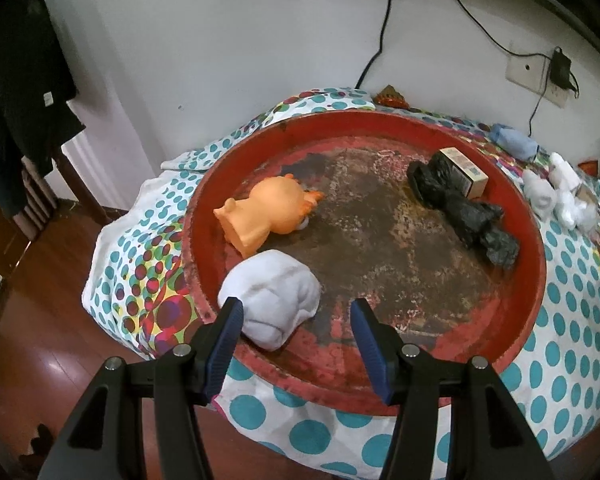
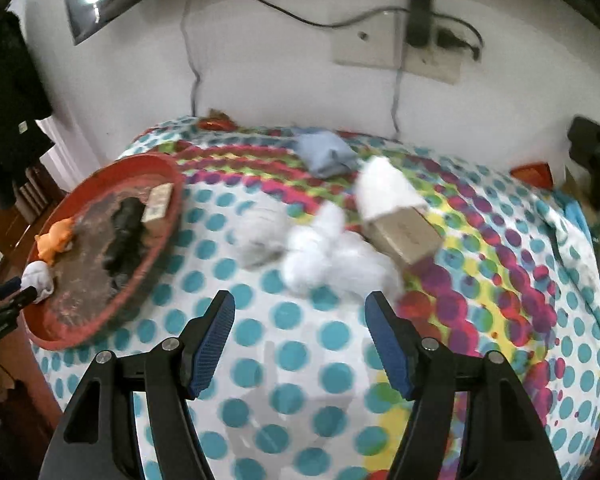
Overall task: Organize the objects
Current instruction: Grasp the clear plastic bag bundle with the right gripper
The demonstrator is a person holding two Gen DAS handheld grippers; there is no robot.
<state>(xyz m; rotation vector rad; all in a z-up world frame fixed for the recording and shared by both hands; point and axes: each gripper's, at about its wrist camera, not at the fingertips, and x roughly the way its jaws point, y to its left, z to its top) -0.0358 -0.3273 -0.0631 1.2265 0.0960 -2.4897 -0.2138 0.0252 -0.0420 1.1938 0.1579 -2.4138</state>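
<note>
Four things sit in the red tray [image 1: 538,240] already: an orange toy [image 1: 268,216], a black crumpled bag [image 1: 460,208], a small box [image 1: 466,172] and a white sock ball [image 1: 272,300]. So I'd say we're roughly halfway.

Still out on the dotted cloth [image 2: 300,360], ahead of the right gripper [image 2: 300,336]: a clump of white socks [image 2: 320,256] just past its fingertips, a greyish one [image 2: 260,236] to the left of those, a cardboard box [image 2: 404,236] with a white piece [image 2: 384,188] on it to the right, and a blue bundle [image 2: 324,152] farther off.

Right fingers are spread, empty, touching nothing.

Left gripper [image 1: 296,316] is spread too, holding nothing; the sock ball lies right against its left finger [image 1: 228,340], mostly outside the gap, can't tell if it actually touches.
</note>
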